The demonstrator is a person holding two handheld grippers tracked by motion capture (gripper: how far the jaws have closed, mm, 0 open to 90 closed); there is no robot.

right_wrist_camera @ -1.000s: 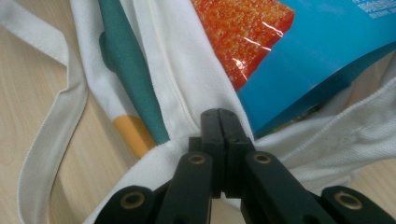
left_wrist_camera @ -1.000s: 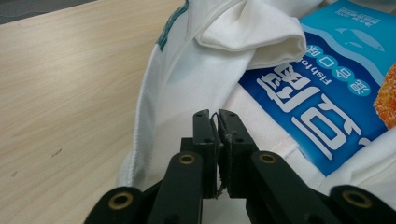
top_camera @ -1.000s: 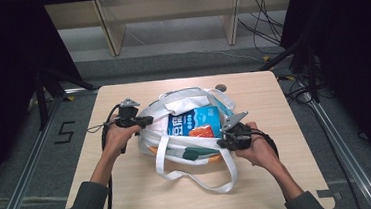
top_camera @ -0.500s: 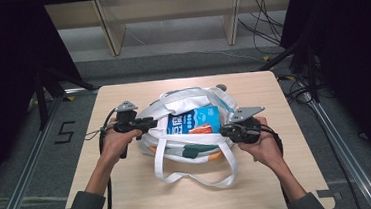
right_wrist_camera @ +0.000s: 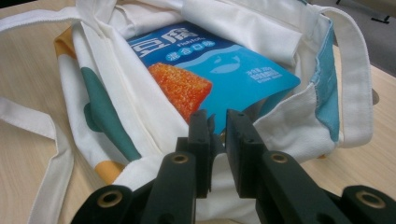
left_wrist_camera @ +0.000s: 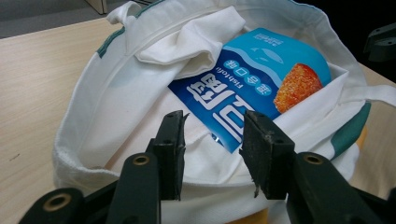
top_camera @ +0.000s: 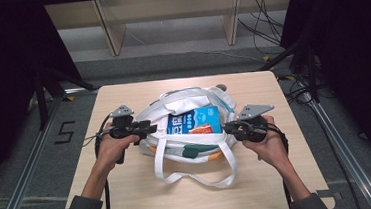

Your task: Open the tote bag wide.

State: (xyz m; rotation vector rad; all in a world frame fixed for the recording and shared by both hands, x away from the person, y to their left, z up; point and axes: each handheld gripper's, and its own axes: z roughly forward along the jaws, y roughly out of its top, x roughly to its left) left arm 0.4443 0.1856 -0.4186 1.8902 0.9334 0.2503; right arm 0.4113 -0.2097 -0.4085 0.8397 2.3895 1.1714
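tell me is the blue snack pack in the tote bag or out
In. The blue snack pack lies inside the tote bag, its open mouth's white cloth around it.

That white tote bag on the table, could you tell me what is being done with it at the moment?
A person holds a gripper in each hand at either end of the white tote bag, which lies on the wooden table. A blue fish tofu packet sits inside its open mouth. The left gripper is open at the bag's rim. The right gripper has its jaws nearly together at the opposite rim, though whether it pinches the cloth is unclear.
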